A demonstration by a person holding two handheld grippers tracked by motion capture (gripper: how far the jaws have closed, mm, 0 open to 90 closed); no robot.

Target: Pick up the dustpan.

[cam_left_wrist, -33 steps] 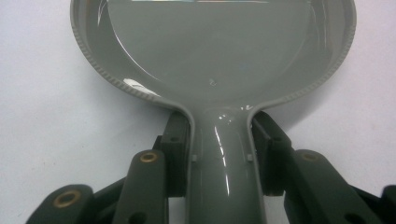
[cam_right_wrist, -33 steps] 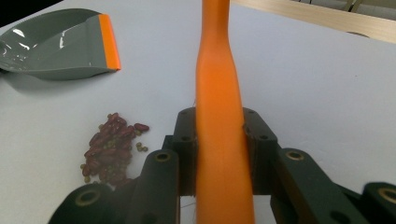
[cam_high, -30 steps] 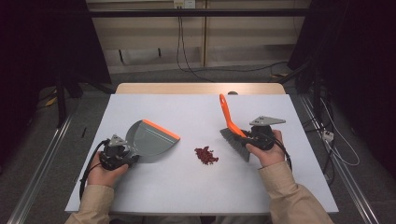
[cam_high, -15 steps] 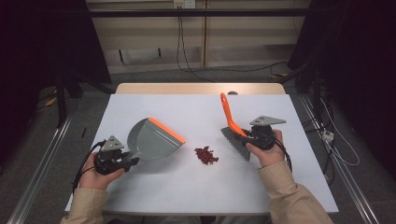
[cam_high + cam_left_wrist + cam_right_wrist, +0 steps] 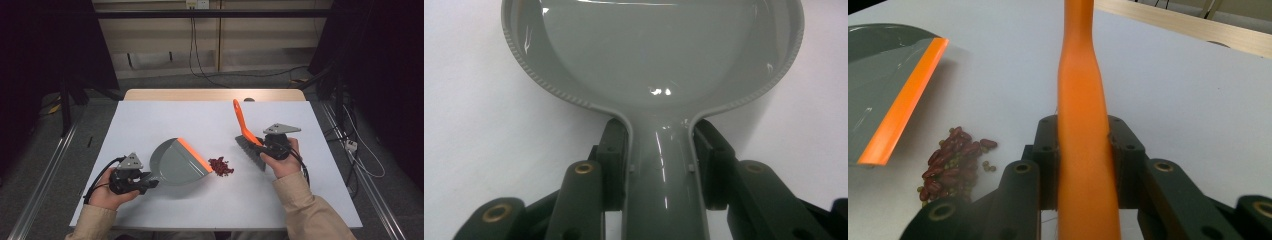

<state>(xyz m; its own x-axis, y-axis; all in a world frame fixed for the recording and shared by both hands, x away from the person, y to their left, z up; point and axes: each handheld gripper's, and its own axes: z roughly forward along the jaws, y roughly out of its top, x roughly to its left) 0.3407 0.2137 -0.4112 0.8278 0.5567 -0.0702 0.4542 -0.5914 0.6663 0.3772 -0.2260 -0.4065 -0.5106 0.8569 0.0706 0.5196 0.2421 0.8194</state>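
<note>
Beans [image 5: 221, 166] risked scattering past the dustpan [image 5: 179, 162], gripped by left tongs [image 5: 145, 181], if right tongs [image 5: 260, 145], clamping the brush [image 5: 246, 135], swept hard.

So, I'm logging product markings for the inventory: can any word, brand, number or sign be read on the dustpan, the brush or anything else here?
None can be read.
Dustpan: plain grey with an orange lip, no lettering.
Brush: plain orange handle, no marking.
Wall outlet at the top edge: too small to tell.
</note>
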